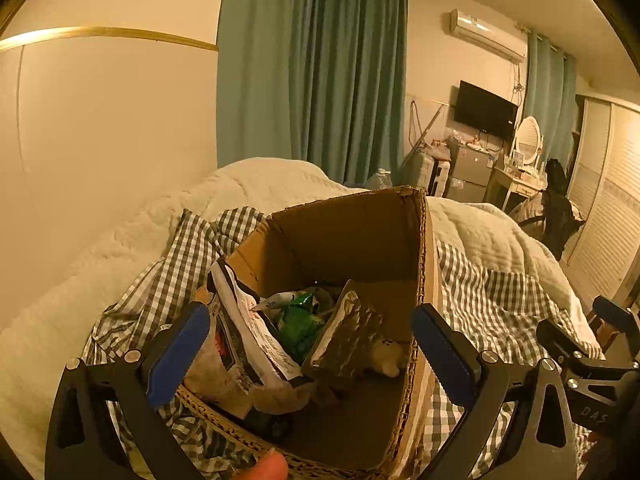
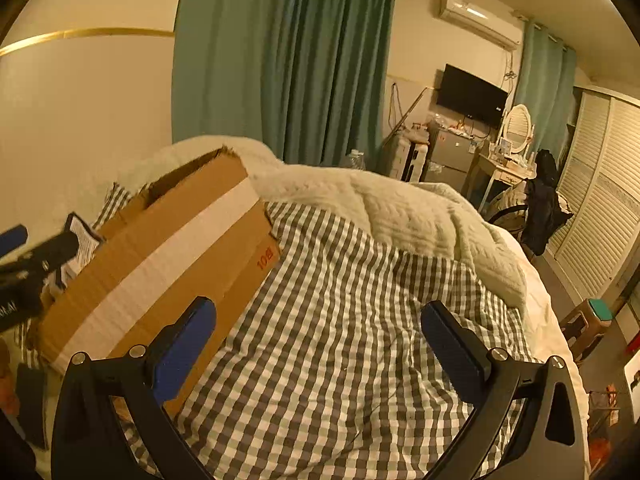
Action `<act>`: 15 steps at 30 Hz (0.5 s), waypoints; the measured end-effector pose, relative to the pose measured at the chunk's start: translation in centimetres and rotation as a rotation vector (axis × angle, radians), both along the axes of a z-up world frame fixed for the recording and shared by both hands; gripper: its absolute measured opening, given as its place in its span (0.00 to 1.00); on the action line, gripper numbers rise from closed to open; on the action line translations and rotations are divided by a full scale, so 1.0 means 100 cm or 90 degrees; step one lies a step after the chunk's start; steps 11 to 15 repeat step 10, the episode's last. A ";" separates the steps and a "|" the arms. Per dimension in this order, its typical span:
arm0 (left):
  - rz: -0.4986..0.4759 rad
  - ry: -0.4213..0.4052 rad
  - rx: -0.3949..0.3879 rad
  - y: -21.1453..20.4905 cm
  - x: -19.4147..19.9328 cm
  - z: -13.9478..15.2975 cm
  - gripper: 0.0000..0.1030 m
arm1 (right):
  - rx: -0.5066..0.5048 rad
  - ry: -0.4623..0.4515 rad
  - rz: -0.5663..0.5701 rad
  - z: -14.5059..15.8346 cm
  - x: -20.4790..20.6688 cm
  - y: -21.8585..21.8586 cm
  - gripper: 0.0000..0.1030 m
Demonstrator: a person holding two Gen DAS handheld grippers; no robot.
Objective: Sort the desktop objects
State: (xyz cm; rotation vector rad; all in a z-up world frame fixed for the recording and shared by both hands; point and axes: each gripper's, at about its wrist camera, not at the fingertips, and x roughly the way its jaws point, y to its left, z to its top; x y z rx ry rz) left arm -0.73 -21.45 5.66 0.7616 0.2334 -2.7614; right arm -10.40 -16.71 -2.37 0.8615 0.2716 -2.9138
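Warm-lit bedroom: teal curtains, wall television, perhaps louvred wardrobe doors.

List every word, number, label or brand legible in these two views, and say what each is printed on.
"10" in orange-red, followed by a mark too blurred to read: on the side of the cardboard box.
"DAS", partly cut off: on the black body of the right tongs.
Print on the white packet in the box: too small to read.
Letters on the green packet: blurred.
Logo on the wall TV: unreadable.

Left wrist view looked down, close, into the cardboard box; right wrist view faced its outer side; both shared the checked bedding.
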 end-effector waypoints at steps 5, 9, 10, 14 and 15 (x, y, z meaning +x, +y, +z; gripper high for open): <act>0.008 0.005 0.026 -0.005 0.002 -0.003 1.00 | -0.015 -0.005 0.002 -0.001 -0.001 0.006 0.99; -0.008 0.015 0.019 -0.002 0.007 -0.001 1.00 | -0.011 -0.012 0.010 -0.005 -0.001 0.004 0.99; -0.002 0.019 0.003 0.001 0.007 0.001 1.00 | -0.011 -0.014 0.012 -0.005 -0.001 0.004 0.99; -0.002 0.019 0.003 0.001 0.007 0.001 1.00 | -0.011 -0.014 0.012 -0.005 -0.001 0.004 0.99; -0.002 0.019 0.003 0.001 0.007 0.001 1.00 | -0.011 -0.014 0.012 -0.005 -0.001 0.004 0.99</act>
